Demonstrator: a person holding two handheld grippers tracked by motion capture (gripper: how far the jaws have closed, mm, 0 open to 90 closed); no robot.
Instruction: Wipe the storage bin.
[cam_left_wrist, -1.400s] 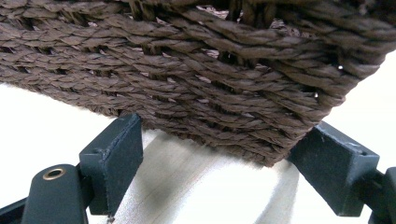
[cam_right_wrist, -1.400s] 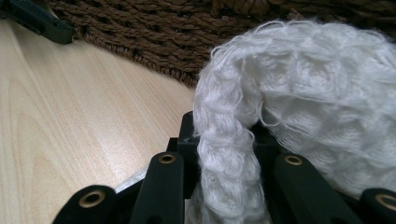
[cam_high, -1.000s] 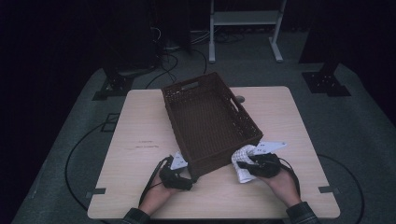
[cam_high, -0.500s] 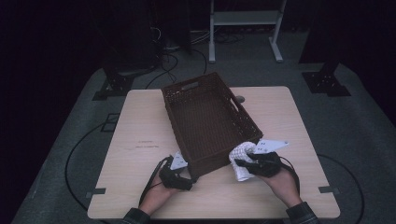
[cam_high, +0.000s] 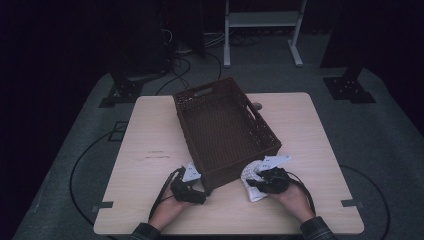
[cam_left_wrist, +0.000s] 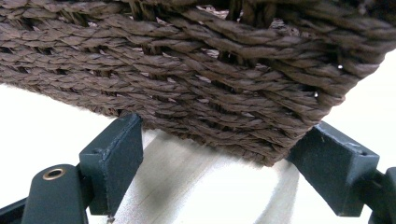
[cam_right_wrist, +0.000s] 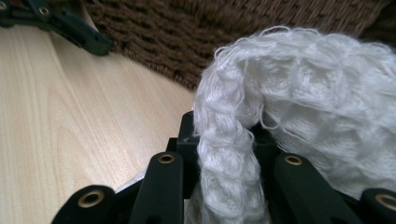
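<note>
A white knitted cloth (cam_right_wrist: 299, 107) is pinched in the right gripper (cam_high: 265, 183), near the table's front edge, just right of the basket's near corner. In the right gripper view its jaws are pressed together on a fold of the cloth, which bulges up and over them in a loose, fuzzy hump; more of it lies on the tabletop under the gripper in the high view (cam_high: 251, 179). The cloth sits right beside the near wall of a dark brown woven basket (cam_high: 220, 131), possibly brushing it.

The basket stands on the light wooden table (cam_high: 310, 130), turned at an angle, its far end pointing toward the table's far-left side. It looks empty inside.

At the basket's near-left corner is the left gripper (cam_high: 189, 191). In the left gripper view its jaws are spread wide, one on either side of the basket's lower corner (cam_left_wrist: 243, 107), with the weave between them; I can't tell whether either jaw touches it.

Both hands come in from the near edge, and a black cable (cam_high: 162, 192) loops beside the left gripper.
</note>
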